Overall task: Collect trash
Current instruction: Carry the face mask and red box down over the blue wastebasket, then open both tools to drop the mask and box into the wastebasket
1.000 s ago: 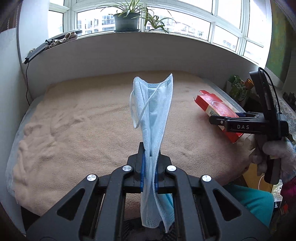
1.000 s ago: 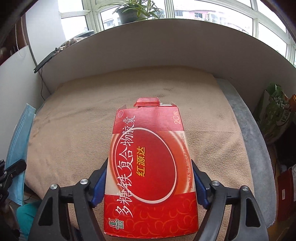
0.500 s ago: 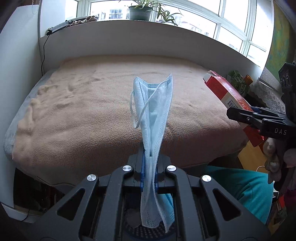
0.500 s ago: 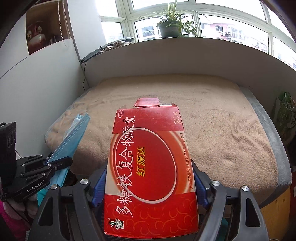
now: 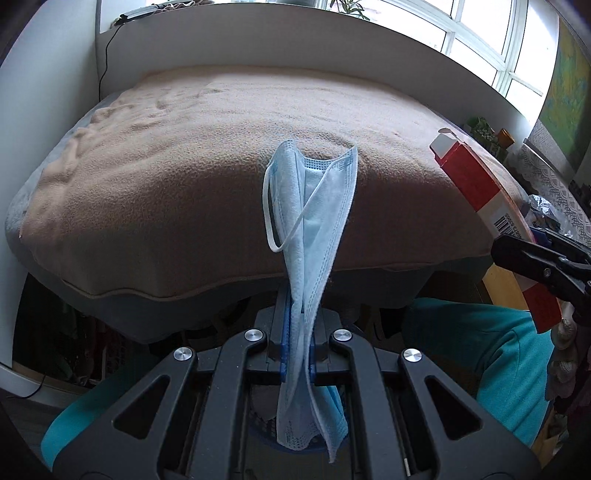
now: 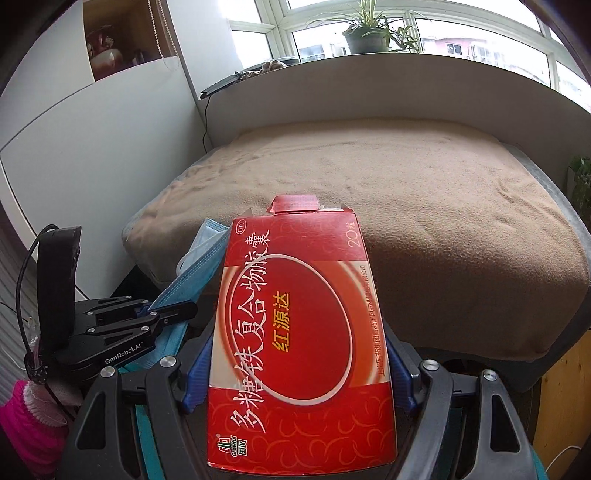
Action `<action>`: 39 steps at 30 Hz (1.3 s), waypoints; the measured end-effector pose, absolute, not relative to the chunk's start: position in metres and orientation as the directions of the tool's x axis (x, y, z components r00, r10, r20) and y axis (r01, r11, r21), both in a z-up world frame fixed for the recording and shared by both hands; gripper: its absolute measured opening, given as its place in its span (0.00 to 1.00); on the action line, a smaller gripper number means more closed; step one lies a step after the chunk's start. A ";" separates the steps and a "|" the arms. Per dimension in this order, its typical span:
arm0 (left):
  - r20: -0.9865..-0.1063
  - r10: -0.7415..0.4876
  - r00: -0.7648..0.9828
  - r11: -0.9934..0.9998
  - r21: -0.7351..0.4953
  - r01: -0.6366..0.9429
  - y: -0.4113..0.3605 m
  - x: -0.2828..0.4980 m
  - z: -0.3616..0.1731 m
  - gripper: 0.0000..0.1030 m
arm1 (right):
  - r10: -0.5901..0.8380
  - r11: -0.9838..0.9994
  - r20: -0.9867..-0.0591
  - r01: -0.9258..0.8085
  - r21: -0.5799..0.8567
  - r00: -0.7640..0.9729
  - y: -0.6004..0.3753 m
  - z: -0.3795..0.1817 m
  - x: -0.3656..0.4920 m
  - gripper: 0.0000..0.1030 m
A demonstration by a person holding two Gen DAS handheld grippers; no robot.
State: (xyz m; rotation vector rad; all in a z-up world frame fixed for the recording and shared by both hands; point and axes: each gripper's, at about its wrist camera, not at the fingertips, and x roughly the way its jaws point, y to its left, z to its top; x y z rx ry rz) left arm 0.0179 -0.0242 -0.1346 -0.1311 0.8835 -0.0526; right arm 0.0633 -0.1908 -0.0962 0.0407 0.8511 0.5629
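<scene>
A light blue face mask [image 5: 314, 236] hangs folded from my left gripper [image 5: 297, 350], which is shut on it in front of the bed's near edge. The mask's lower end dangles over a blue basket rim [image 5: 266, 437] just below the jaws. In the right wrist view a flat red medicine box [image 6: 299, 325] with an open top flap sits between the blue pads [image 6: 400, 373] of my right gripper [image 6: 295, 373], gripped by its two side edges. The same red box [image 5: 476, 192] shows at the right of the left wrist view, and the mask [image 6: 199, 266] shows left of the box.
A bed with a tan fleece blanket [image 5: 221, 166] fills the view ahead, below a grey headboard [image 6: 369, 96] and a window sill with a potted plant [image 6: 369, 33]. A white wall panel [image 6: 92, 147] stands left. The person's teal trouser legs [image 5: 491, 354] are below the grippers.
Both grippers have drawn back from above the bed to beyond its near edge and have sunk a little. The mask and the box stay gripped as before.
</scene>
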 end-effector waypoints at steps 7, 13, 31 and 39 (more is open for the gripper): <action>-0.791 -0.098 0.604 0.991 -0.135 -0.016 -0.029 0.005 -0.155 0.05 | 0.498 0.844 -0.728 -0.455 0.283 0.471 -0.184 -0.121 0.046 0.77; -0.815 -0.102 0.570 0.990 -0.139 -0.021 -0.032 0.003 -0.176 0.05 | 0.493 0.842 -0.761 -0.450 0.297 0.422 -0.172 -0.146 0.040 0.77; -0.925 -0.169 0.342 0.973 -0.211 -0.090 -0.027 0.007 -0.283 0.05 | 0.403 0.878 -0.870 -0.389 0.280 0.283 -0.163 -0.227 0.049 0.77; -0.946 -0.199 0.256 0.963 -0.237 -0.129 -0.021 0.015 -0.320 0.05 | 0.373 0.891 -0.894 -0.364 0.271 0.249 -0.163 -0.251 0.055 0.77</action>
